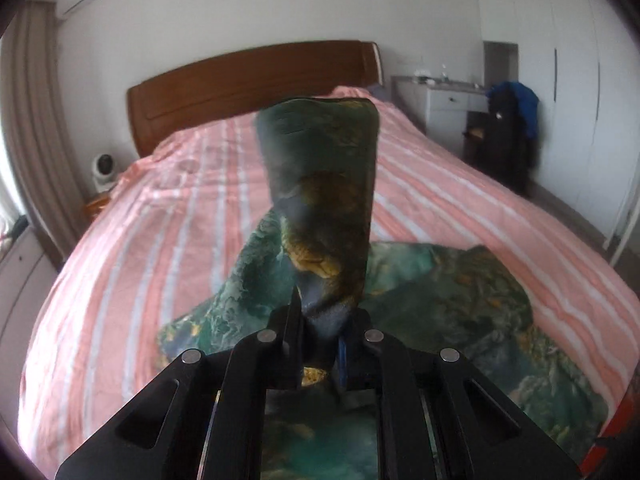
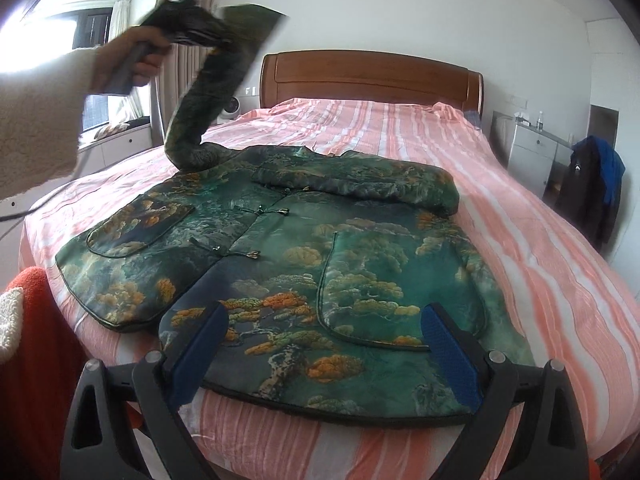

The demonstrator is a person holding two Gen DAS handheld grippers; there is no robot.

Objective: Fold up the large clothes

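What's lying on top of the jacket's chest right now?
The far sleeve lies folded across the jacket. The left claw holds the other sleeve up. Fabric beneath the folded sleeve is hidden.

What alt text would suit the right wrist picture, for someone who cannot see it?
A green patterned jacket lies flat on a pink striped bed, one sleeve lifted high by the left gripper. The open right gripper hovers over its hem.
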